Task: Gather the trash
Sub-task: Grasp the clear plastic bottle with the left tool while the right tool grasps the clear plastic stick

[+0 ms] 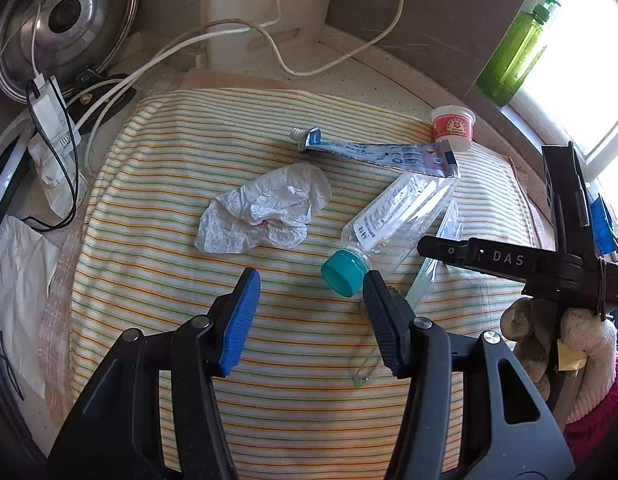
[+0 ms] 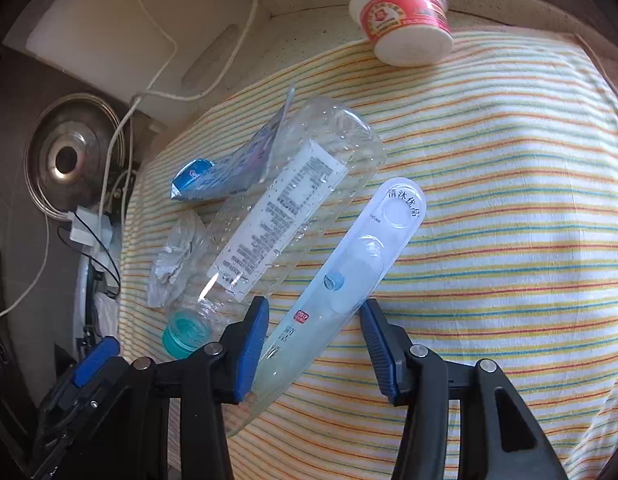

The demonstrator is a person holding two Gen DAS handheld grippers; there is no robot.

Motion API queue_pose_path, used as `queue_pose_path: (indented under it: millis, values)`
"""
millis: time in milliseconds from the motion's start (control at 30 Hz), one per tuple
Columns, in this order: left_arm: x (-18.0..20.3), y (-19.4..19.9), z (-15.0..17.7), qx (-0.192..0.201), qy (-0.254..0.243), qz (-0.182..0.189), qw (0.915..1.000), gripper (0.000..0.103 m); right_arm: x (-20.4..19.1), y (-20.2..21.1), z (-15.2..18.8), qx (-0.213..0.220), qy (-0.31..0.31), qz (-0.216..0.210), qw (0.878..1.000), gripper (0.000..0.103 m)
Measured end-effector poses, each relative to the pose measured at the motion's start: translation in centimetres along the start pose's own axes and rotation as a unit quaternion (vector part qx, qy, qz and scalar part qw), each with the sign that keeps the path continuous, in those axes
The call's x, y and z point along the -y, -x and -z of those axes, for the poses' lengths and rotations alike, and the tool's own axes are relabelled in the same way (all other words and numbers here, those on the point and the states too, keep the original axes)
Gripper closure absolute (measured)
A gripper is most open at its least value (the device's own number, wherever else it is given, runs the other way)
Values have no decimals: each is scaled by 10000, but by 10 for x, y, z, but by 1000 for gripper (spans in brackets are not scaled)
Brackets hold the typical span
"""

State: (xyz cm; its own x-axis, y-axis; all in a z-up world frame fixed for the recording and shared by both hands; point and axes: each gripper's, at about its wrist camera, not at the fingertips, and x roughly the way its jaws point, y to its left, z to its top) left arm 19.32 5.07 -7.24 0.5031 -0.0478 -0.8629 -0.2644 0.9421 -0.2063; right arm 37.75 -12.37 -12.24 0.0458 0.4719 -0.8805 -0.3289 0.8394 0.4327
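Your right gripper (image 2: 315,336) straddles the clear blister pack (image 2: 349,272), a long, rounded plastic shell with a pale printed card inside. It lies slantwise on the striped cloth (image 2: 509,200), its near end between your blue-padded jaws. The left pad touches or nearly touches its edge; the right pad stands just clear of it, so the jaws are about half open around the pack and not yet pressing on both sides.

Just beside the pack lies the empty water bottle (image 2: 277,208) on its side, teal cap (image 2: 187,334) toward you, its base overlapping the flattened toothpaste tube (image 2: 229,172). Through and beyond the bottle you see the crumpled plastic wrapper (image 1: 265,212). At the far edge of the cloth a small red-and-white cup (image 2: 405,20) lies tipped over.

Your left gripper (image 1: 311,312) hangs above the cloth with its jaws about half open and nothing between them; its right jaw sits just beside the bottle's cap, and whether it touches you cannot tell.

Farther out, white cables (image 1: 269,40) trail across the counter to a charger (image 1: 49,108), a steel pot lid (image 1: 65,20) leans at the back corner, and a green pump bottle (image 1: 517,52) stands by the window.
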Motion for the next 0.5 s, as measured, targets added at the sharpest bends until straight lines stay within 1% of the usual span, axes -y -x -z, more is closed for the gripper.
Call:
queue_pose_path:
  millis: [67, 100, 167, 233, 300, 400, 433, 500]
  values:
    - [-4, 1, -1, 11, 54, 9, 10000, 48, -11, -3, 1, -9, 315, 300, 9991, 52]
    - [-5, 1, -1, 16, 67, 16, 10000, 48, -16, -5, 1, -23, 542, 457, 9975, 53]
    - [-6, 1, -2, 11, 49, 24, 10000, 48, -28, -8, 3, -93, 1089, 776, 9910, 54]
    - [-4, 1, -4, -3, 9, 47, 10000, 48, -32, -8, 5, -152, 1503, 896, 9845, 55]
    - [0, -1, -6, -16, -51, 96, 9999, 48, -30, -5, 4, -211, 1678, 859, 9818, 56]
    - [12, -6, -12, -55, -207, 147, 9997, 48, -21, 2, 2, -297, 1658, 718, 9831, 56]
    - [18, -9, -15, -91, -298, 170, 9994, 48, -18, 5, 1, -318, 1618, 660, 9841, 56]
    - [32, -18, -22, -223, -561, 197, 9980, 48, -8, 10, -1, -331, 1328, 424, 9897, 55]
